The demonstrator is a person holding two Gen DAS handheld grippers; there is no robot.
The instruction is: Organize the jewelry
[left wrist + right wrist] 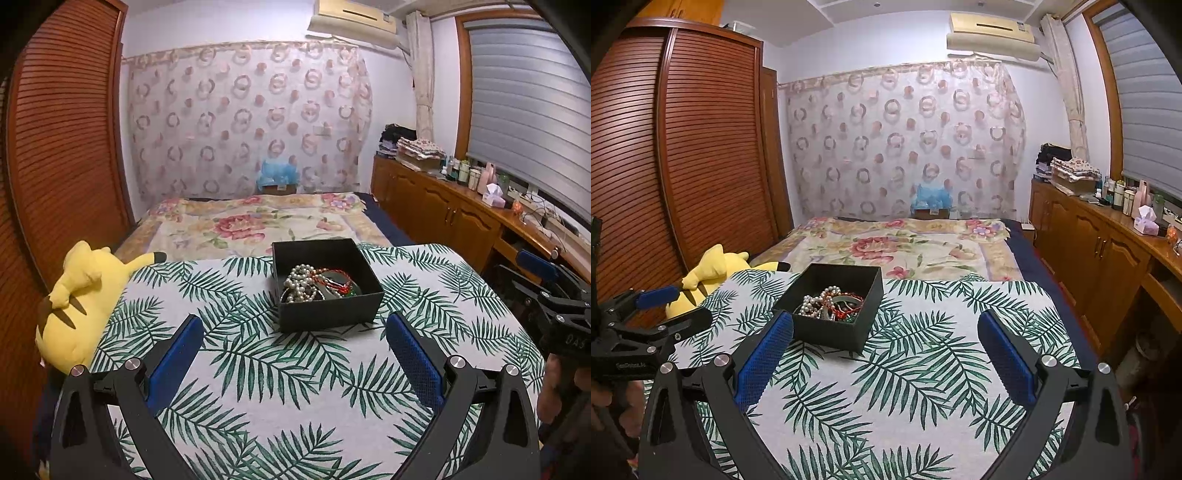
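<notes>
Room: a bedroom is shown, with a floral-covered bed (258,225) behind a bench (280,373) draped in a palm-leaf cloth.
Box: an open black box (327,282) is set on the cloth, at centre frame in the left wrist view and left of centre in the right wrist view.
Jewelry: a pearl strand (297,282) and a red beaded string (334,280) are seen heaped together in the near part of the box; something dark and green lies under them, but what it is cannot be told.
Long axis: none is offered by the tangle; the pearls lie toward the left of the heap, the red string toward the right.
Left gripper: the left gripper (295,350) is spread wide and empty, with the box straight ahead of the gap between its fingers.
Right gripper: the right gripper (886,350) is likewise wide and empty; the box lies ahead and to the left of it, its near corner just beside the left finger in frame.
Nearer arm: the left gripper is judged better lined up for a straight reach into the box.
Bystander: a yellow plush toy (79,299) lies at the left edge of the bench, well apart from the box.
</notes>
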